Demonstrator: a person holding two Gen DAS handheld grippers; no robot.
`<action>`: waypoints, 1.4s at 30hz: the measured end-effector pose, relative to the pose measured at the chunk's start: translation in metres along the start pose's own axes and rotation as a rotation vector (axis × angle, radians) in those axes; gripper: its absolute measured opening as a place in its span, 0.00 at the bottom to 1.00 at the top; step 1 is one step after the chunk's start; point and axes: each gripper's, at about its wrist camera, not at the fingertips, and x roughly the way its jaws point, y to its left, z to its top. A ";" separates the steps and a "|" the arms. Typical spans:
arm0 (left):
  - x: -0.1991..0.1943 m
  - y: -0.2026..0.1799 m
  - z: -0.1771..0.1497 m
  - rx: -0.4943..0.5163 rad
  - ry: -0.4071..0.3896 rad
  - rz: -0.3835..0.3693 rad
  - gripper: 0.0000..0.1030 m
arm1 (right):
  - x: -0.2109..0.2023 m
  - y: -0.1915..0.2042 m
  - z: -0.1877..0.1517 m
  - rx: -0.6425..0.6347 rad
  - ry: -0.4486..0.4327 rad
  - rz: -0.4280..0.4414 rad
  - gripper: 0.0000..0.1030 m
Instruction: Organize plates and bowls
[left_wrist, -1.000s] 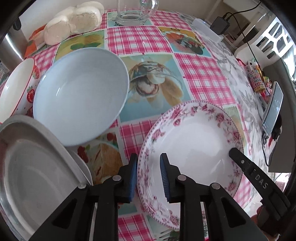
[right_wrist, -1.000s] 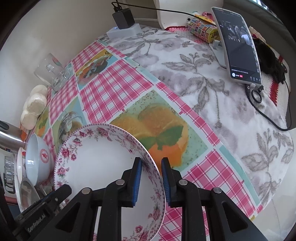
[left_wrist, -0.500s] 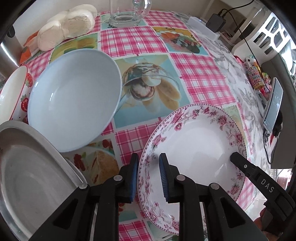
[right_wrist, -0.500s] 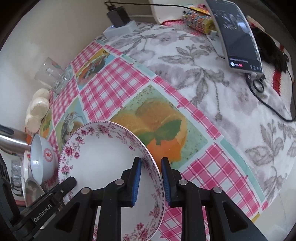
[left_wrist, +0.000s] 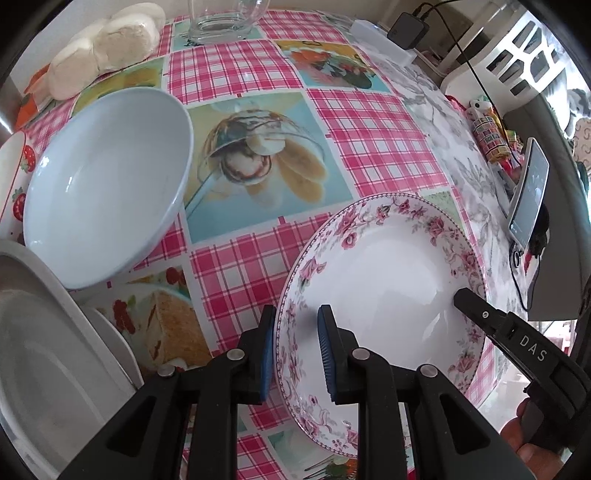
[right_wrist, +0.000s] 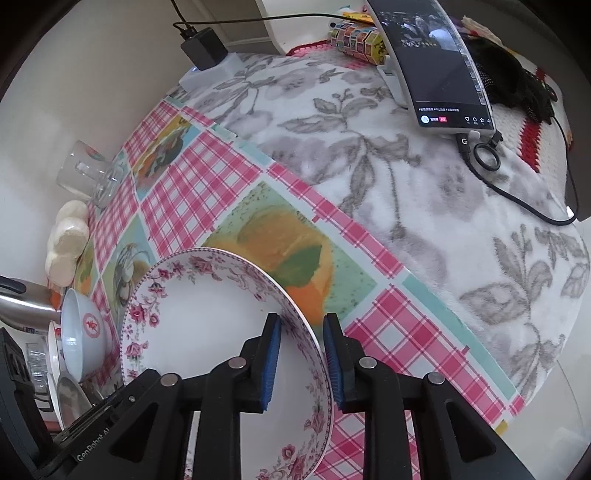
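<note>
Two grippers (left_wrist: 295, 347) (right_wrist: 301, 360), one floral plate (left_wrist: 388, 266), one blue bowl (left_wrist: 103, 184).

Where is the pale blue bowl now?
In the left wrist view, the pale blue bowl is at the left, tilted, between the strawberry dish and the floral plate.

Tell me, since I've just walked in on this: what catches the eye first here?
The rose-patterned plate, gripped on opposite rims by the left gripper and the right gripper, above the pink checked tablecloth. Left of it sits a big pale blue bowl; a lit phone stands propped at the far right.
</note>
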 end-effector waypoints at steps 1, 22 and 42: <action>0.000 0.001 0.000 -0.003 0.001 -0.007 0.23 | 0.000 0.000 0.000 -0.001 -0.001 -0.001 0.26; -0.022 0.025 -0.008 -0.078 -0.005 -0.153 0.22 | -0.008 -0.008 -0.003 0.020 -0.019 0.046 0.19; -0.066 0.034 -0.003 -0.099 -0.117 -0.218 0.22 | -0.051 0.015 0.003 -0.044 -0.179 0.126 0.15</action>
